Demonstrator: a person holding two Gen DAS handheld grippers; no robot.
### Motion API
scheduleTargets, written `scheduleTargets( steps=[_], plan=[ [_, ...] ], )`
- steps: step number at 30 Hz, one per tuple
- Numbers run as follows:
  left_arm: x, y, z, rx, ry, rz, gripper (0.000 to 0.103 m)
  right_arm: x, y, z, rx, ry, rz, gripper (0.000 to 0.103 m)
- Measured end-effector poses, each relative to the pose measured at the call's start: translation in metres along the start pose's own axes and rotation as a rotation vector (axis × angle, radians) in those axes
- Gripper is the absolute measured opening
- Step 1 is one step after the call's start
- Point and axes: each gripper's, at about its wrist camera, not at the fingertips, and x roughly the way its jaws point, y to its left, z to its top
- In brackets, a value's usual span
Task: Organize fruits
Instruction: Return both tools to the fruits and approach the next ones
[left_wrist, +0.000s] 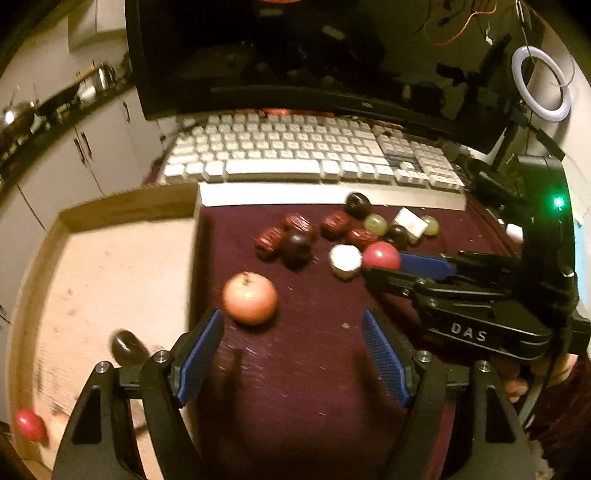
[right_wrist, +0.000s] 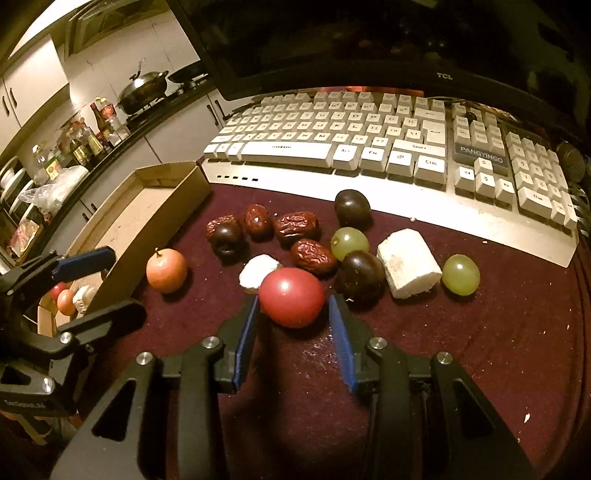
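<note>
My right gripper (right_wrist: 293, 301) is shut on a red cherry tomato (right_wrist: 291, 302), which sits at the tips of its blue pads just above the maroon cloth (right_wrist: 461, 350); the left wrist view shows the same tomato (left_wrist: 381, 255) at that gripper's (left_wrist: 369, 267) tip. My left gripper (left_wrist: 293, 325) is open and holds nothing. A small orange-pink fruit (left_wrist: 250, 298) lies just ahead of its left finger, beside the cardboard box (left_wrist: 110, 266). Wrinkled red dates (right_wrist: 297, 227), dark round fruits (right_wrist: 352, 208), two green grapes (right_wrist: 461, 274) and white chunks (right_wrist: 408, 267) lie clustered on the cloth.
The box (right_wrist: 166, 206) at the left holds a dark fruit (left_wrist: 127, 347) and a red one (left_wrist: 29, 424). A white keyboard (right_wrist: 351, 140) and a dark monitor (right_wrist: 369, 44) close off the far side. A ring light (left_wrist: 541, 86) stands at the right. A kitchen counter runs behind on the left.
</note>
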Motion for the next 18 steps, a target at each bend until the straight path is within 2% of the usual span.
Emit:
scheduleTargets(
  steps=[5,18],
  plan=[
    [0.012,0.006,-0.003,-0.057,0.040,0.015,0.077,-0.003,-0.003,-0.002,0.009,-0.002,0.014,0.040],
    [0.029,0.010,0.015,-0.108,0.020,-0.026,0.080,-0.005,-0.005,-0.003,0.025,0.002,0.022,0.040]
  ],
)
